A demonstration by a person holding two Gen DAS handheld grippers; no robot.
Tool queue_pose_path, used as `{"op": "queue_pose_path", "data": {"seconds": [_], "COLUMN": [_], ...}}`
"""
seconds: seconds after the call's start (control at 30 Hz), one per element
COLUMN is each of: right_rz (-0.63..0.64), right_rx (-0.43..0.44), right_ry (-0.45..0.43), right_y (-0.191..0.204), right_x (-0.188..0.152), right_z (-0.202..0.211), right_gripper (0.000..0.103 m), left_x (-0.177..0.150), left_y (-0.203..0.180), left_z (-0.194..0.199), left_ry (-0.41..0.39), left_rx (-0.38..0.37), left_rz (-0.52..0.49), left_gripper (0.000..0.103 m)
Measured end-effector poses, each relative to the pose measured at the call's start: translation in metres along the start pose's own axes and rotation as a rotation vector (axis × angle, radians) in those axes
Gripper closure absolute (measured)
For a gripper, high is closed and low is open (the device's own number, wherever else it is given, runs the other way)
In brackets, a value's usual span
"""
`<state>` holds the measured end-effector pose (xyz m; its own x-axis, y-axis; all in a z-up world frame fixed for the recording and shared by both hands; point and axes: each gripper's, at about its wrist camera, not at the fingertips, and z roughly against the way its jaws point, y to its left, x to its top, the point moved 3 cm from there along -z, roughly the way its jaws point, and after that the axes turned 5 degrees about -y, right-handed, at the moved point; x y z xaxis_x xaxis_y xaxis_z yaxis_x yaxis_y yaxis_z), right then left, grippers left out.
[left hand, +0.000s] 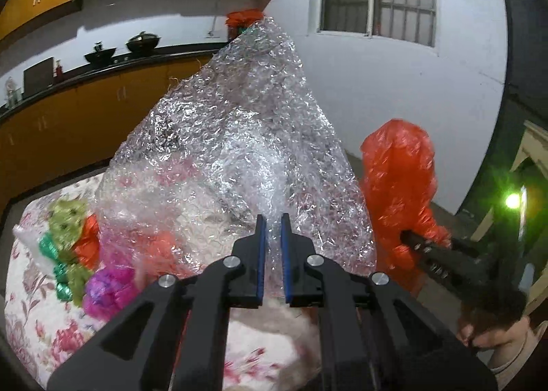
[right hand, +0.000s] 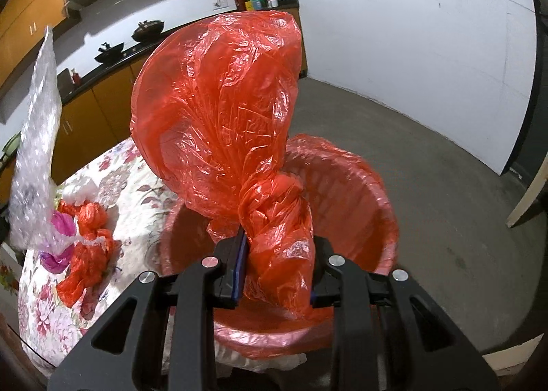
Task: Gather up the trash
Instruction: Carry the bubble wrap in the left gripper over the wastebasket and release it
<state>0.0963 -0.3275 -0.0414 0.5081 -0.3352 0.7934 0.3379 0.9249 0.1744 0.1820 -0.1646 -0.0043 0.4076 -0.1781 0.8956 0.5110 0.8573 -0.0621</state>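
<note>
My left gripper [left hand: 273, 254] is shut on a big sheet of clear bubble wrap [left hand: 236, 137] and holds it up above the floral table [left hand: 41, 329]; the sheet also shows in the right wrist view [right hand: 36, 137]. My right gripper [right hand: 275, 274] is shut on a knotted red plastic bag [right hand: 219, 106] and holds it over a bin lined with a red bag [right hand: 373, 213]. In the left wrist view the red bag [left hand: 399, 185] and the right gripper [left hand: 411, 242] are at the right.
On the table lie green crumpled bags [left hand: 66, 219], a magenta bag [left hand: 108, 290], another red bag [right hand: 87, 247] and white plastic [right hand: 80, 190]. Kitchen cabinets and a counter with woks [right hand: 109, 48] run behind. Grey floor [right hand: 445, 185] spreads to the right.
</note>
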Motion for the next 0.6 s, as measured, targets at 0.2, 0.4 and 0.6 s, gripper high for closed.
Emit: {"op": "queue_pose_path", "data": {"seconds": [0.2, 0.4, 0.6], "right_rz": [-0.026, -0.054, -0.064], "right_rx": [-0.021, -0.035, -0.028], "right_ry": [-0.033, -0.025, 0.0], "right_y": [-0.017, -0.027, -0.028], "right_x": [0.01, 0.006, 0.0], "right_z": [0.01, 0.007, -0.003], "right_gripper": [0.076, 0.076, 0.076], "left_x": [0.029, 0.026, -0.011], "left_y": [-0.035, -0.052, -0.057], "left_z": [0.003, -0.016, -0.055], "left_ry": [-0.045, -0.017, 0.097], "left_rx": [-0.091, -0.141, -0.186], "left_rz": [-0.022, -0.011, 0.011], "left_gripper": [0.094, 0.093, 0.093]}}
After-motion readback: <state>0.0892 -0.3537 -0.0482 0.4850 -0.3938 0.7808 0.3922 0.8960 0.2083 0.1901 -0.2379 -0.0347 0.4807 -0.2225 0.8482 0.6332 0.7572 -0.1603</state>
